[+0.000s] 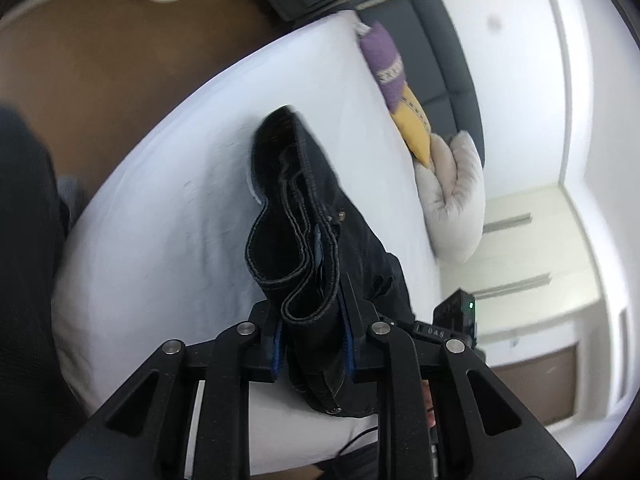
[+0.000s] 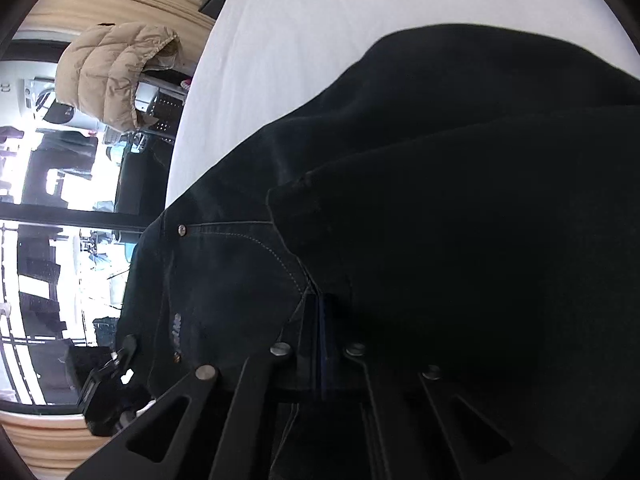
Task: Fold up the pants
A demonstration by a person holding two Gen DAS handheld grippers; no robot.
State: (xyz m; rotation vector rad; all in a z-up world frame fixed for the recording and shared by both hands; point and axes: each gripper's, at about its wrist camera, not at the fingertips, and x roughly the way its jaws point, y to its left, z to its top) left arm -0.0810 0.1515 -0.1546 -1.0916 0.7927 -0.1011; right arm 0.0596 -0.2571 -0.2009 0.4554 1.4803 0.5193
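Dark denim pants (image 1: 296, 208) hang over a white bed (image 1: 168, 208). My left gripper (image 1: 312, 332) is shut on a bunched stack of the pants' hems and holds it up above the sheet. In the right wrist view the pants (image 2: 440, 200) fill most of the frame, with a pocket seam and rivets showing. My right gripper (image 2: 324, 320) is shut on a fold of the pants near the pocket; its fingertips are mostly buried in the cloth.
Purple-and-yellow pillow (image 1: 396, 84) and grey cushion (image 1: 452, 196) lie at the bed's head by a dark headboard (image 1: 444, 40). Brown floor (image 1: 100, 60) lies beside the bed. A beige puffer jacket (image 2: 116, 72) hangs near a window. White sheet (image 2: 280, 40) lies beyond the pants.
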